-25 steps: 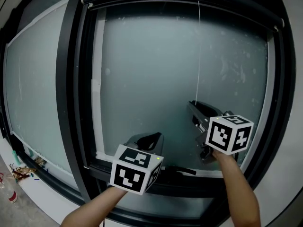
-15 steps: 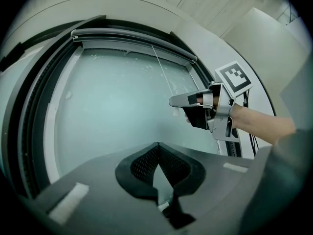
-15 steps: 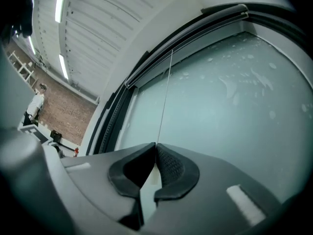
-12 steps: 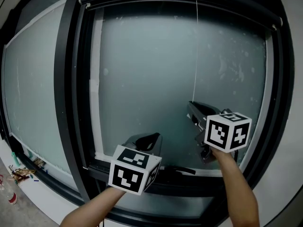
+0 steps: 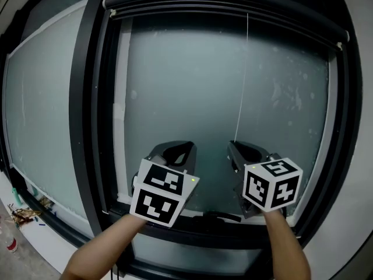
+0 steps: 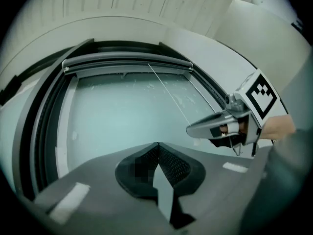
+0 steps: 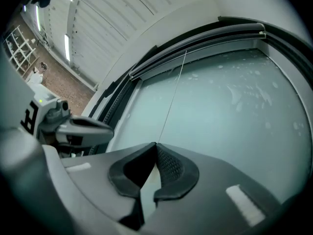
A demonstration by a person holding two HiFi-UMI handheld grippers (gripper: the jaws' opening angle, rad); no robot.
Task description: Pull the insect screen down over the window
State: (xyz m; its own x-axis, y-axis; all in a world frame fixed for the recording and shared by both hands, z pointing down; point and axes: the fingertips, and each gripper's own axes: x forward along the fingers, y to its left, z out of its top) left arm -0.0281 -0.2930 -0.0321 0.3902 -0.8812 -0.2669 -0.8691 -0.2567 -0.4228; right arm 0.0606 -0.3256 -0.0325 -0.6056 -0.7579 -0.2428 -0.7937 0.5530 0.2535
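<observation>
We're facing the window (image 5: 192,98), with the insect screen (image 5: 221,7) rolled up along its top. Its pull cord (image 5: 242,80) hangs thin and limp, likely slippery, so we take it low. The right claw (image 7: 156,143) is pinched on its end. The left claw (image 6: 157,143) is closed and empty.

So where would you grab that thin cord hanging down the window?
Near its lower end, from the room side, jaws closing across it: the cord hangs straight, thin and free before the glass. The right gripper is shut on it there.
</observation>
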